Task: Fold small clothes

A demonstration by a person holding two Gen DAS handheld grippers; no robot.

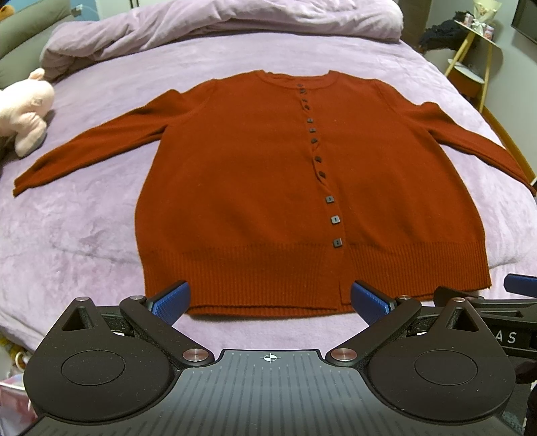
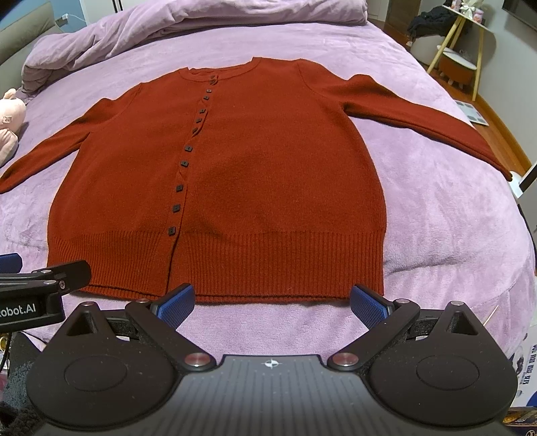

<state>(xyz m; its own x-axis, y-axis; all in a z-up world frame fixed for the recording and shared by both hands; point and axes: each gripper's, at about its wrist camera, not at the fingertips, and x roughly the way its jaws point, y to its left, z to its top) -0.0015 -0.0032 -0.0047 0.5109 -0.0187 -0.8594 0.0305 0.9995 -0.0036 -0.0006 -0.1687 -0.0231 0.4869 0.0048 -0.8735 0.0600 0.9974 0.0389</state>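
Left view: my left gripper (image 1: pixel 268 300) sat spread wide, empty, just short of the hem; the cardigan (image 1: pixel 241 187) lay flat on the bed (image 1: pixel 84 228). Right view: my right gripper (image 2: pixel 272 302) gaped too, holding nothing, near the hem.

Your left wrist camera sits low at the near edge of the bed (image 1: pixel 84 208), facing across it, close behind the cardigan (image 1: pixel 255 187) hem. Your right wrist camera looks the same way from just to the right (its neighbour's finger shows at its left edge). Both share the whole cardigan (image 2: pixel 255 174) and far duvet (image 2: pixel 188 23).
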